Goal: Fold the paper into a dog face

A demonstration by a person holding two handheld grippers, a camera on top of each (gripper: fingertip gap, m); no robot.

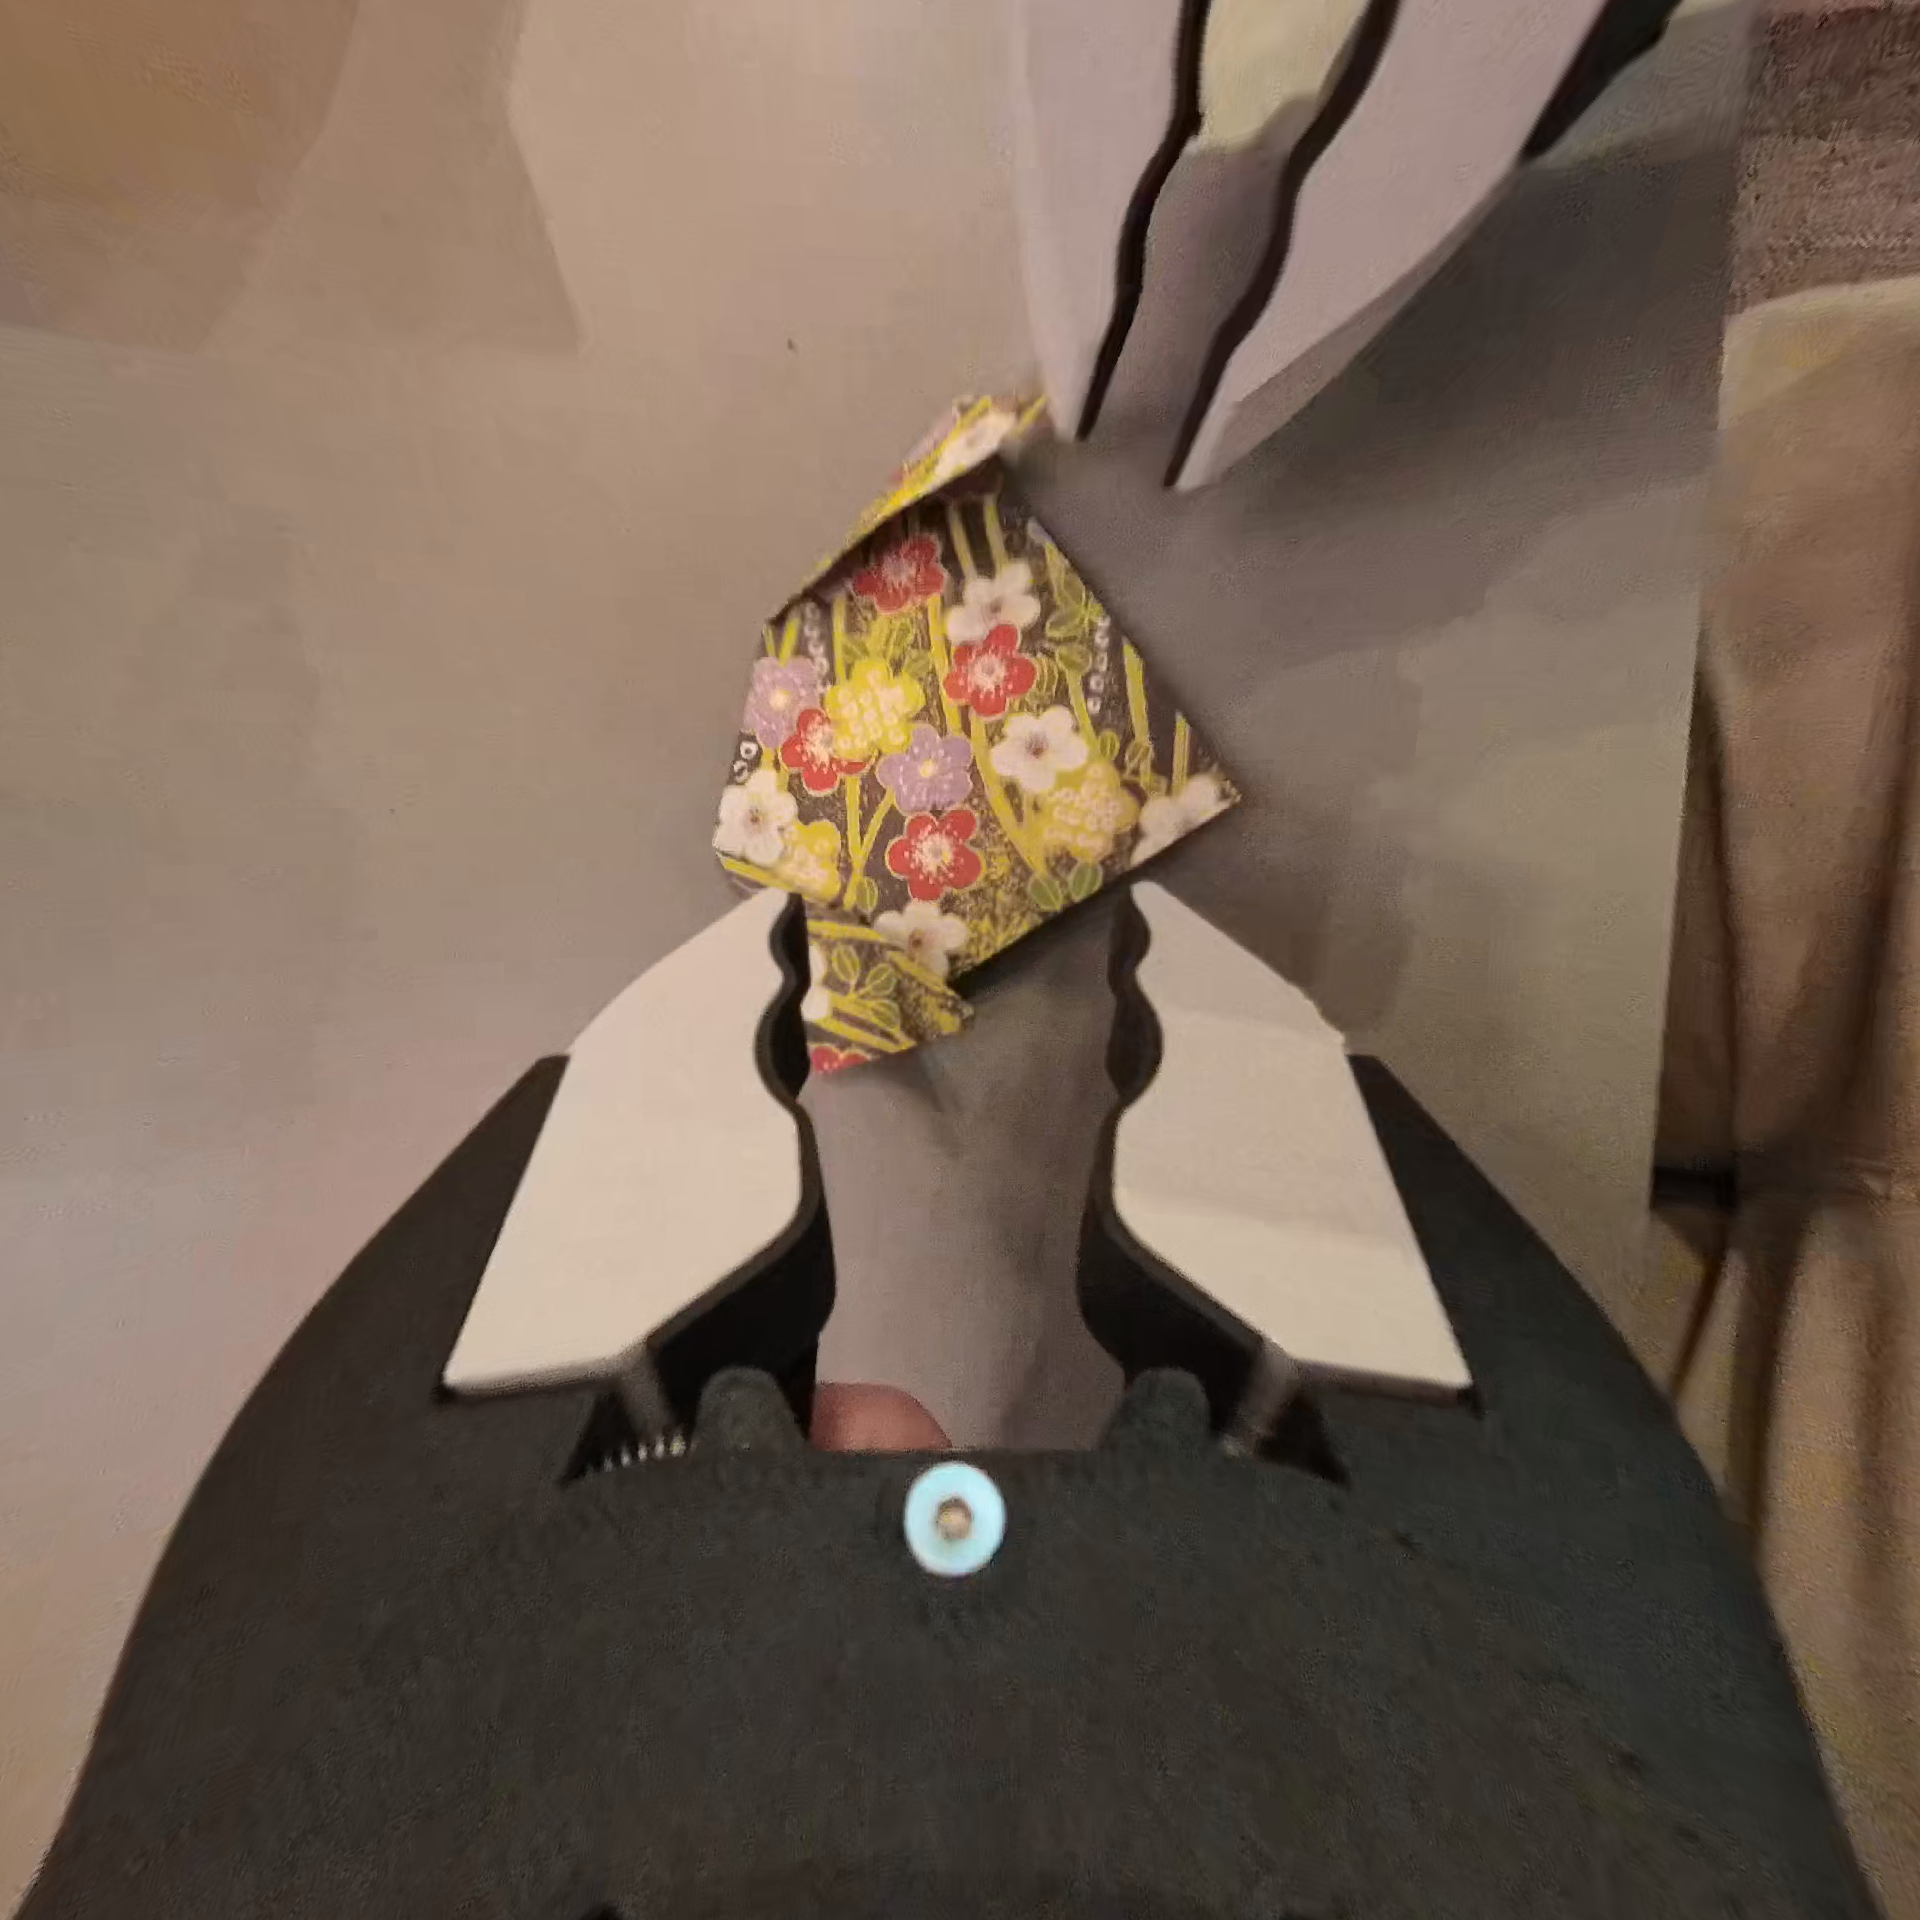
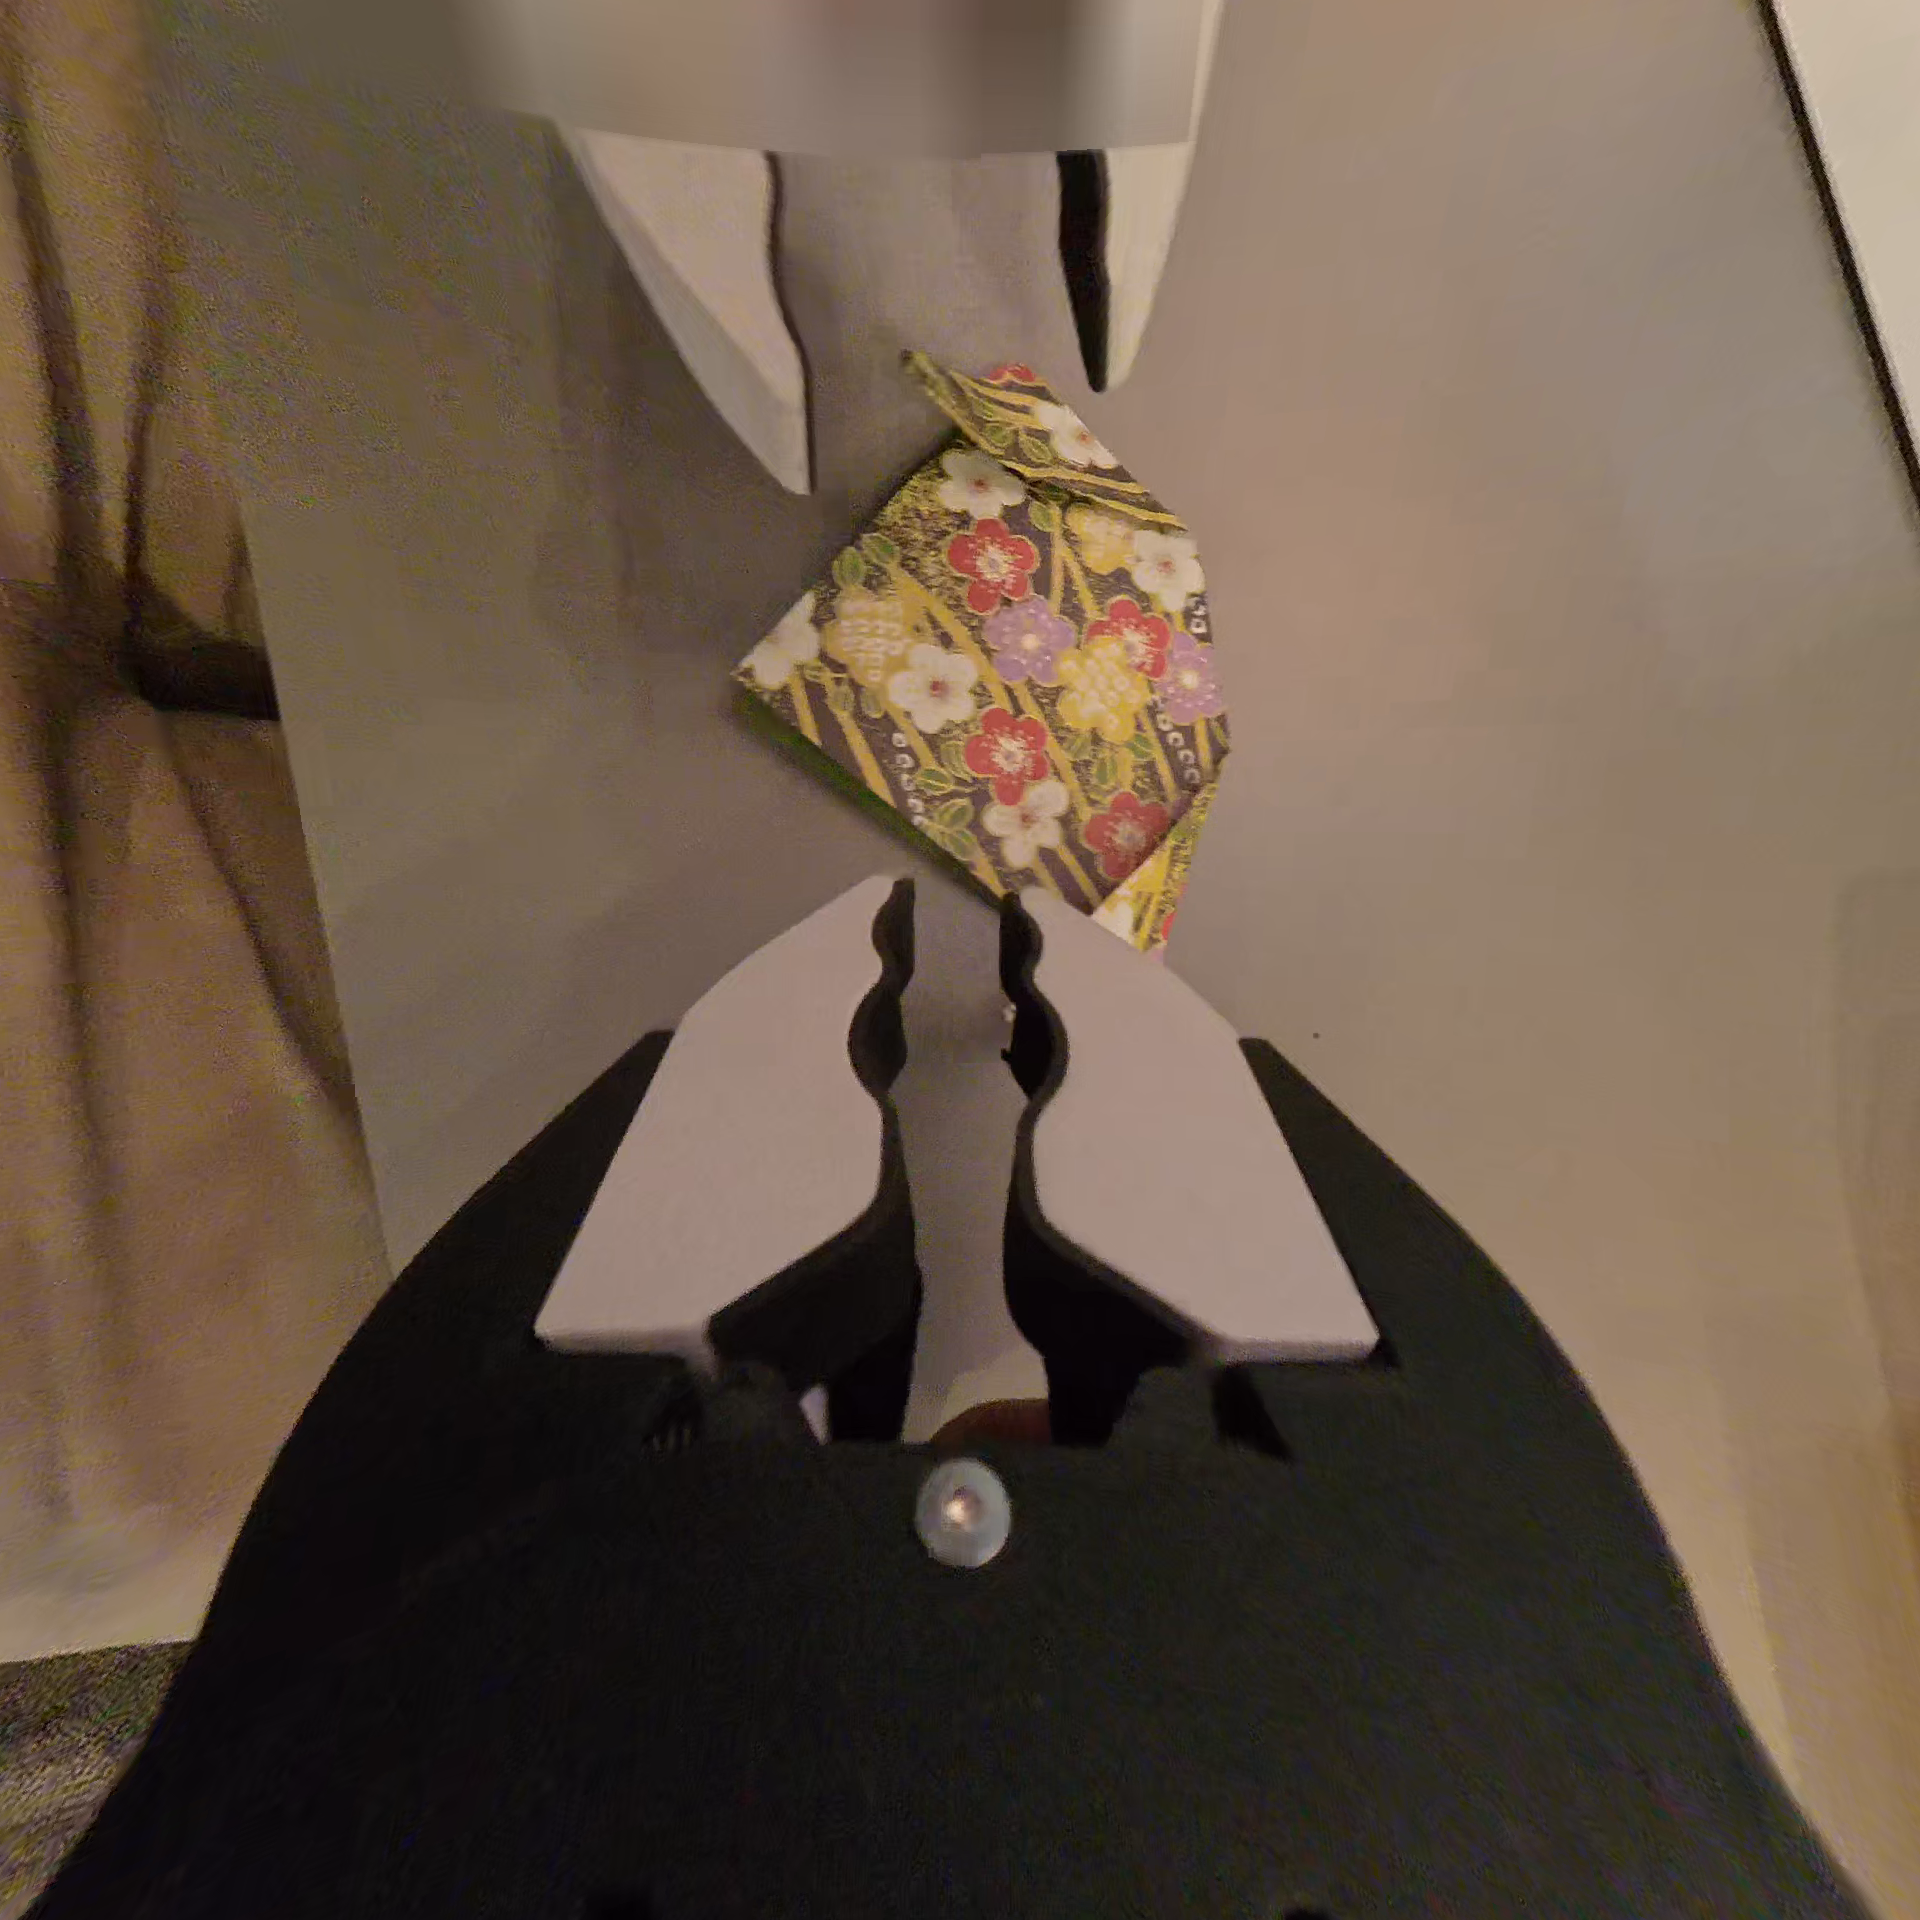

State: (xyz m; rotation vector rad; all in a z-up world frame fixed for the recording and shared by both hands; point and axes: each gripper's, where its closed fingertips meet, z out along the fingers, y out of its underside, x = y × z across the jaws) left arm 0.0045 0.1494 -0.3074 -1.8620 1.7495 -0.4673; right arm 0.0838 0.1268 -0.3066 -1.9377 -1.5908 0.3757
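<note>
Both jaws are parted and hold nothing. The left gripper (image 1: pixel 956 935) and right gripper (image 2: pixel 956 904) flank the paper (image 1: pixel 966 727), lying mid-table (image 1: pixel 364 727), already folded compact; probably only finishing remains.

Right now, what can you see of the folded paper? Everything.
The paper is patterned origami stock: dark ground, yellow stripes, red, white, purple and yellow flowers. It is folded into a compact many-sided shape with a small flap turned over at each end. It lies on the grey table, the flaps slightly raised, between the two grippers. Left gripper fingers are open around the near flap; right gripper is just short of it.
</note>
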